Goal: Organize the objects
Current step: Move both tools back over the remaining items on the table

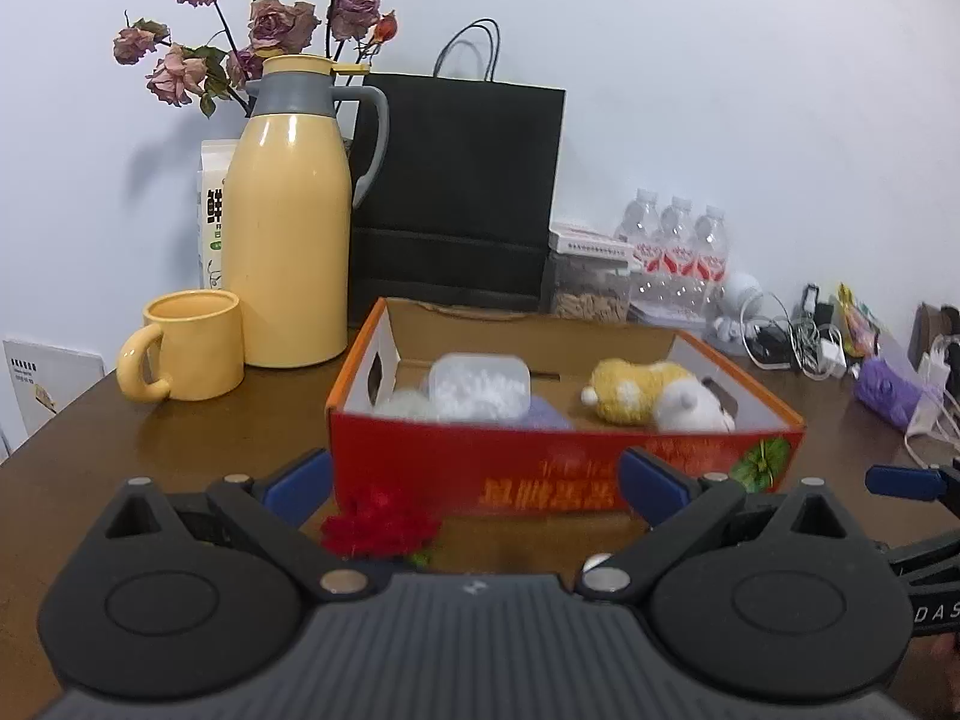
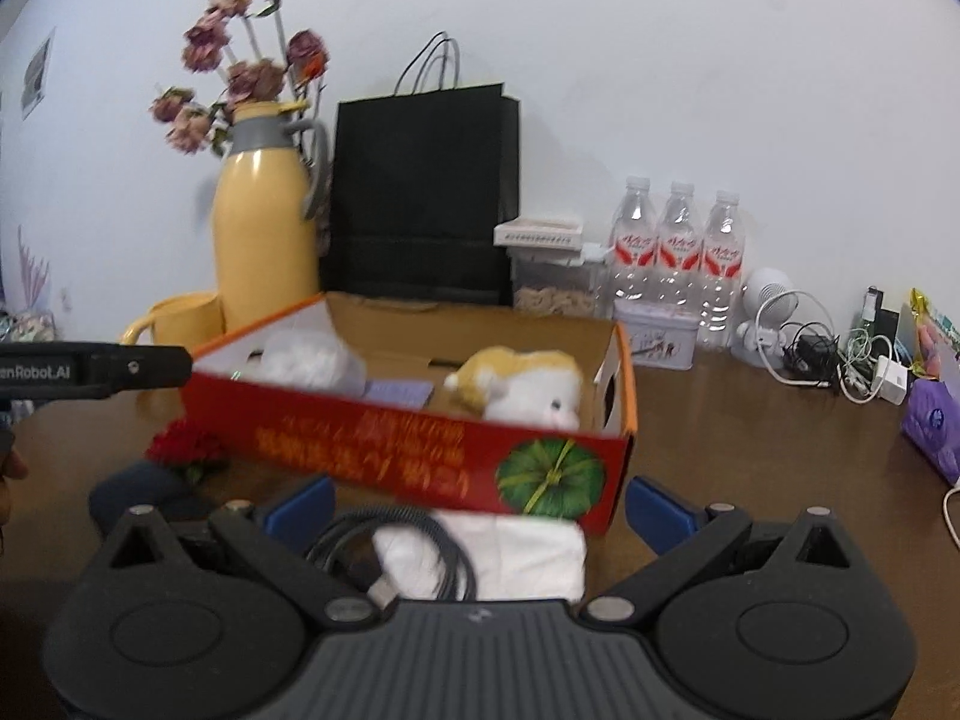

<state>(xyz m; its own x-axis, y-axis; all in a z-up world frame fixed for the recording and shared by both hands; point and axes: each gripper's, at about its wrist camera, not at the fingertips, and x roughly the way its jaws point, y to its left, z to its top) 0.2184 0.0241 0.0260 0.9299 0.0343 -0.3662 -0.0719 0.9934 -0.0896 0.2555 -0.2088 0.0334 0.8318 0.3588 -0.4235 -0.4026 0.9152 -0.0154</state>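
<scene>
Coiled black cable (image 2: 420, 546) lies on soft white cloth (image 2: 528, 558) beside red cardboard box (image 2: 420, 450).

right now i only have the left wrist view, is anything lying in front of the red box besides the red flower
observer: yes, a folded white cloth lies on the table against the front of the red box, between the fingers of the open right gripper.
operator: anything on top of it
observer: a coiled black cable rests on the cloth's left part, with its plug end toward the camera.
operator: what's behind the box's right corner
observer: a pale printed tin stands there, in front of the three water bottles.
</scene>
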